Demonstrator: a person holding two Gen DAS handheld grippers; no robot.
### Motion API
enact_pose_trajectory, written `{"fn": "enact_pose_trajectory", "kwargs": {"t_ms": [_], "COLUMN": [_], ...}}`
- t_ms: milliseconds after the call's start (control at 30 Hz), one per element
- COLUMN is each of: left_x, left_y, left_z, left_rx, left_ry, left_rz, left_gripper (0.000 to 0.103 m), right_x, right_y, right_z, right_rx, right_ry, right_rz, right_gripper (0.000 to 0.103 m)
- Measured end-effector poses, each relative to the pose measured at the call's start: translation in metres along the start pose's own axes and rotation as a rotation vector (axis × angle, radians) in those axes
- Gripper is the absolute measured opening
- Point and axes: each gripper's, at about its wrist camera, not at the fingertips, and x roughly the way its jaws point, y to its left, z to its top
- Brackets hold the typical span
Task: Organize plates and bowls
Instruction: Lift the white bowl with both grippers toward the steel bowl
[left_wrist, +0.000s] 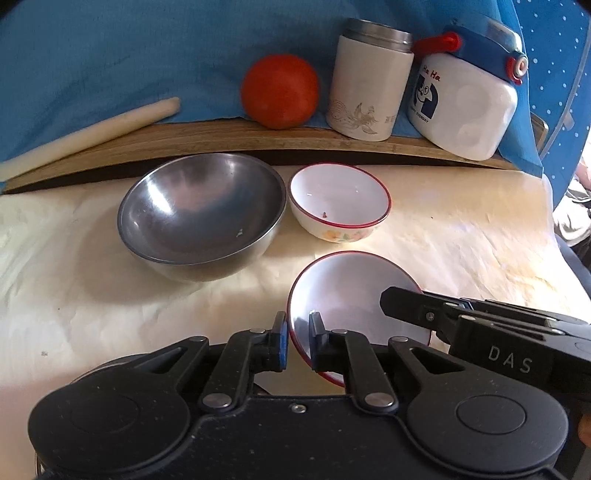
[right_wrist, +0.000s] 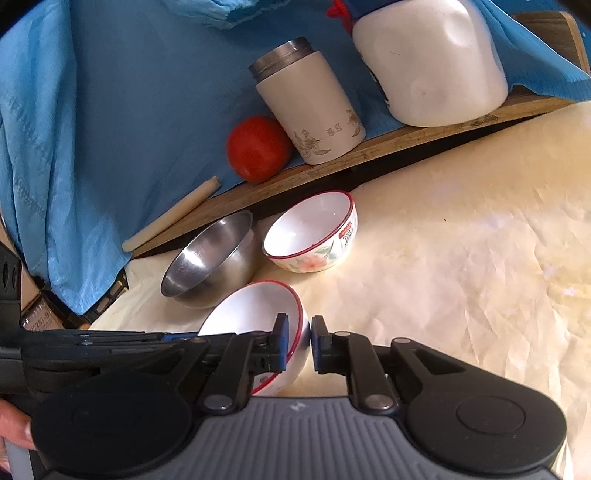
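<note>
A small white bowl with a red rim (left_wrist: 354, 295) is tilted just above the cream paper, held from both sides. My left gripper (left_wrist: 297, 325) is shut on its near-left rim, one finger inside the bowl and one outside. My right gripper (right_wrist: 298, 328) is shut on the opposite rim (right_wrist: 251, 310); it comes in from the right in the left wrist view (left_wrist: 388, 299). Behind stand a steel bowl (left_wrist: 199, 218) and a floral white bowl with a red rim (left_wrist: 340, 201), side by side and upright.
A raised wooden board (left_wrist: 221, 136) at the back carries a tomato (left_wrist: 280, 96), a cream canister (left_wrist: 369, 81), a white jug with a blue lid (left_wrist: 465, 99) and a pale stick (left_wrist: 92, 133). Blue cloth hangs behind. Wrinkled cream paper (right_wrist: 461, 258) covers the table.
</note>
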Motion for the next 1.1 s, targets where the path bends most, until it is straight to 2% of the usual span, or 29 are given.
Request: {"fn": "enact_pose_trajectory", "kwargs": {"t_ms": [167,233,267,300,467,533,600,633,800,933,1100], "left_x": [0.0,0.0,0.0,0.0,0.0,0.001,0.0,-0.002,-0.015,-0.023,-0.044], "left_y": [-0.001,0.0,0.001,0.001,0.011,0.016,0.018,0.017,0.011,0.019,0.033], "left_z": [-0.003,-0.004,-0.005,-0.006,-0.005,-0.006,-0.008,-0.009,-0.012,-0.013,-0.009], "left_rx": [0.022,0.028,0.033,0.039,0.017,-0.002,-0.008,-0.006,0.008,-0.029,-0.072], "left_ry": [-0.016,-0.021,-0.025,-0.028,-0.025,-0.031,-0.049,-0.058,-0.102,-0.104,-0.184], "left_rz": [0.002,-0.014,-0.02,-0.027,-0.085,-0.109,-0.129,-0.133,-0.123,-0.166,-0.163], "left_gripper": [0.015,0.017,0.018,0.02,0.021,0.02,0.019,0.017,0.009,0.009,0.008], "right_x": [0.001,0.001,0.002,0.002,-0.001,-0.002,-0.005,-0.007,-0.015,-0.024,-0.028], "right_y": [-0.002,-0.001,0.0,0.0,0.007,0.007,0.009,0.01,0.022,0.026,0.05], "right_z": [-0.002,-0.002,-0.003,-0.004,-0.01,-0.013,-0.017,-0.02,-0.032,-0.028,-0.015], "right_rx": [0.009,-0.004,-0.008,-0.013,-0.035,-0.009,0.029,0.048,0.075,0.084,0.002], "right_ry": [0.001,0.0,-0.001,-0.003,-0.026,-0.033,-0.044,-0.052,-0.114,-0.143,-0.171], "right_rz": [0.008,-0.008,-0.026,-0.036,-0.056,-0.055,-0.048,-0.045,-0.145,-0.155,-0.143], "right_gripper": [0.02,0.026,0.035,0.037,0.038,0.036,0.025,0.023,0.012,0.01,0.01]}}
